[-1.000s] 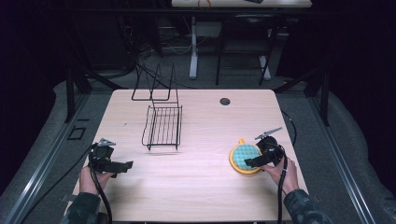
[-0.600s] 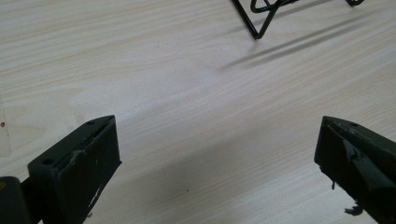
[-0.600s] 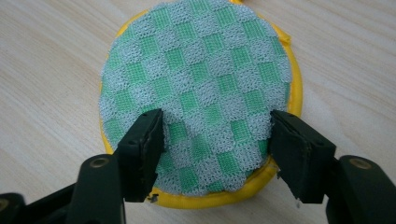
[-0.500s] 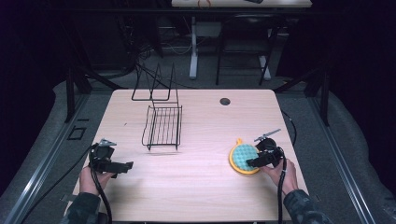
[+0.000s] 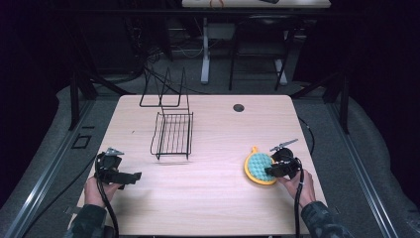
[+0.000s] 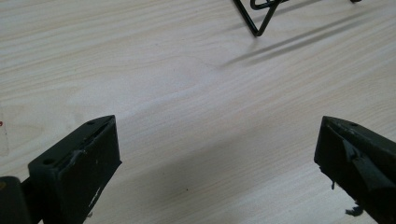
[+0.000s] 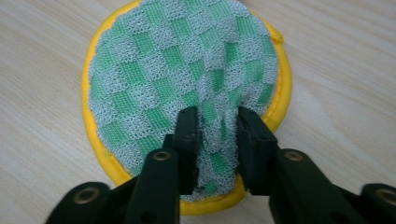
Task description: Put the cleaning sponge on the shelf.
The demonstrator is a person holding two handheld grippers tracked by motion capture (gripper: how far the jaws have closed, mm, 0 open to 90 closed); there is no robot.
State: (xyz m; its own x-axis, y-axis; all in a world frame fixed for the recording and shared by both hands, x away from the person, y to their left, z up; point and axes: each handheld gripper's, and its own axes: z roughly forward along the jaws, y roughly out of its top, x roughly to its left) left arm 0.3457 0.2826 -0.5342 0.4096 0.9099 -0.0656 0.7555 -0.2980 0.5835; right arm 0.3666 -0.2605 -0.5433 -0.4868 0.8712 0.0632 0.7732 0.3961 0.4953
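Note:
A round yellow-rimmed pad with a green and grey checked mesh face (image 5: 258, 166) (image 7: 187, 70) lies flat on the table at the right. My right gripper (image 5: 273, 170) (image 7: 217, 126) is shut on the pad's near edge, bunching the mesh between its jaws. At the table's left, my left gripper (image 5: 132, 177) (image 6: 215, 158) is open above bare wood, jaws wide apart and holding nothing. A black wire rack (image 5: 173, 133) stands at centre left; one of its feet (image 6: 256, 18) is at the top of the left gripper view.
The wooden table (image 5: 213, 208) has a round cable hole (image 5: 238, 107) near its far edge. A tall wire frame (image 5: 166, 91) rises at the rack's far end. A hand grips each tool at the near corners, cables trailing off. Dark floor and desk legs lie beyond.

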